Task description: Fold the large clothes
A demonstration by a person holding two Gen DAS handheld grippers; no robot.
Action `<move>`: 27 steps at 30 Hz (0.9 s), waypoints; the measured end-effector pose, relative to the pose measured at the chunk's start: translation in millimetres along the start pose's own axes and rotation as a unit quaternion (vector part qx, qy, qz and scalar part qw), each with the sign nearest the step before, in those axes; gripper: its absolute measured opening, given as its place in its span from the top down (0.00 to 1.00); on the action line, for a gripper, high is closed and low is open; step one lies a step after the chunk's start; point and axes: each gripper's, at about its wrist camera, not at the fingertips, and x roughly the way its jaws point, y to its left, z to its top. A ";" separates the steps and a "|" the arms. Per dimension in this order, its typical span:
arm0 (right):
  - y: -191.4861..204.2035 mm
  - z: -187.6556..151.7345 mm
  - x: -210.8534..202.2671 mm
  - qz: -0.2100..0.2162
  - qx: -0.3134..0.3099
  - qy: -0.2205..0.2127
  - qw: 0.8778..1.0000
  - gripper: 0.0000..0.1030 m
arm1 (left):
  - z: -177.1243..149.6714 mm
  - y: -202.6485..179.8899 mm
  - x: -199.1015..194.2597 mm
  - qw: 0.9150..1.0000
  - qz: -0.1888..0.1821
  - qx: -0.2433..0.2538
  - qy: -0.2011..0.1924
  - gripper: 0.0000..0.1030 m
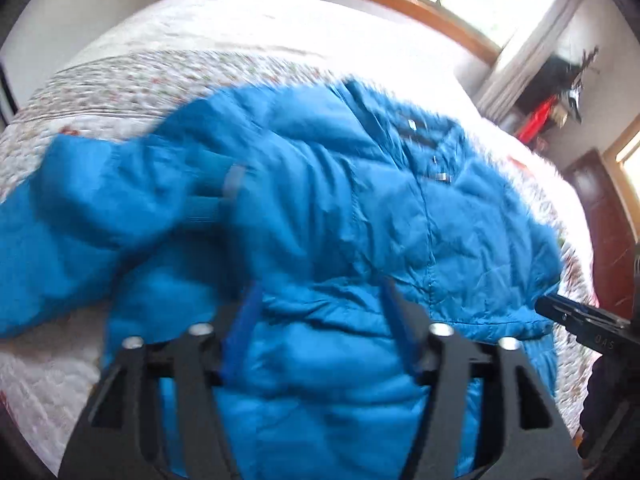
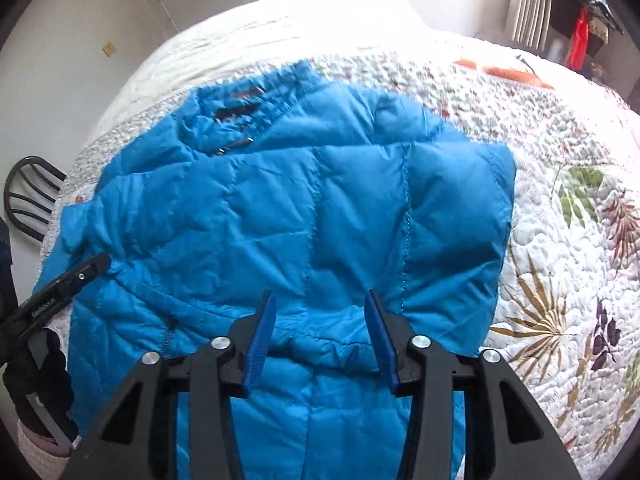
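A bright blue puffer jacket (image 1: 340,208) lies spread on a bed with its collar (image 1: 416,136) at the far end. One sleeve (image 1: 92,204) lies bunched across the left side. My left gripper (image 1: 320,312) hovers open over the jacket's lower part, its blue pads apart and nothing pinched. In the right wrist view the jacket (image 2: 280,208) fills the middle, collar (image 2: 236,108) at the top left. My right gripper (image 2: 322,300) stands open above a creased hem, pads clear of the cloth. A dark finger of the other gripper shows at each frame's edge.
The floral quilted bedspread (image 2: 560,240) covers the bed, with bare quilt to the jacket's right and beyond the collar. A dark chair back (image 2: 28,192) stands off the bed's left side. A gloved hand (image 2: 36,368) holds the left gripper. A wood-framed window (image 1: 420,4) is behind.
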 end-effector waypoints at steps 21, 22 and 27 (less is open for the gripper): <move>72.4 -65.0 -13.6 0.033 -0.009 0.034 0.999 0.52 | -117.4 406.7 -152.7 0.876 0.097 -0.458 -0.113 0.34; 72.9 -67.2 -11.3 0.028 -0.009 0.034 0.999 0.52 | -117.4 414.0 -151.7 0.874 0.092 -0.463 -0.116 0.34; 65.2 -74.4 -0.7 0.006 0.010 0.045 0.999 0.52 | -105.7 423.8 -147.5 0.881 0.101 -0.448 -0.115 0.39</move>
